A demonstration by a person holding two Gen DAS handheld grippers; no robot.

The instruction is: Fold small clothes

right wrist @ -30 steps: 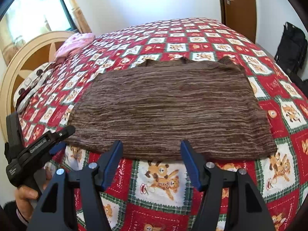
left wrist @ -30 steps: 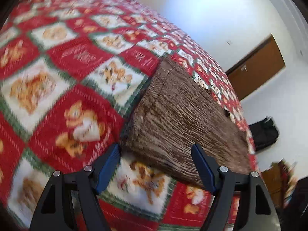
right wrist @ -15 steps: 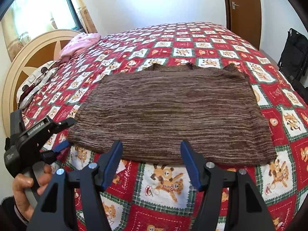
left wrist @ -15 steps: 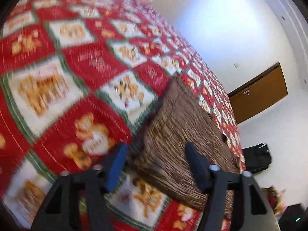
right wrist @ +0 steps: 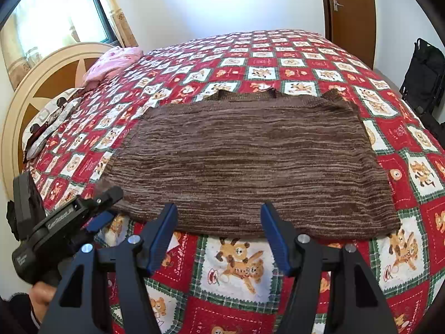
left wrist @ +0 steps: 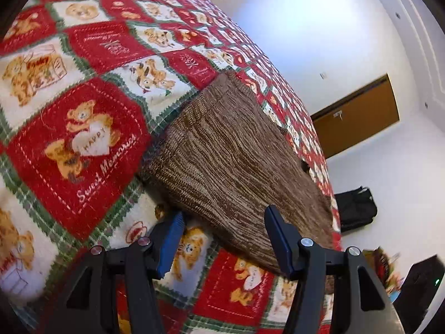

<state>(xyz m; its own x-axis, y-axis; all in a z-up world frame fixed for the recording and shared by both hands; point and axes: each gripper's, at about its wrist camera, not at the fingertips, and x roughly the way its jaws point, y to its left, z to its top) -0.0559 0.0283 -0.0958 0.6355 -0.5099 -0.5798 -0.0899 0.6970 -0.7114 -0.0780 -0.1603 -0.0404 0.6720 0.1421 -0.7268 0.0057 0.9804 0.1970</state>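
A brown striped knit garment (right wrist: 250, 164) lies flat on the bed; it also shows in the left wrist view (left wrist: 233, 164). My left gripper (left wrist: 224, 218) is open, its blue fingers straddling the garment's near left hem, one finger low at the cloth edge. It shows in the right wrist view (right wrist: 104, 208) at that near left corner. My right gripper (right wrist: 219, 217) is open and empty, hovering over the middle of the near hem.
The bed carries a red, white and green teddy-bear quilt (right wrist: 278, 66). A pink cloth (right wrist: 111, 64) and a pillow lie by the cream headboard (right wrist: 36, 83) at left. A brown door (right wrist: 350, 8) and a black bag (right wrist: 422, 75) stand beyond the bed.
My left gripper has come in to the garment's near left corner, its fingers now around the hem. My right gripper has edged slightly closer to the near hem.
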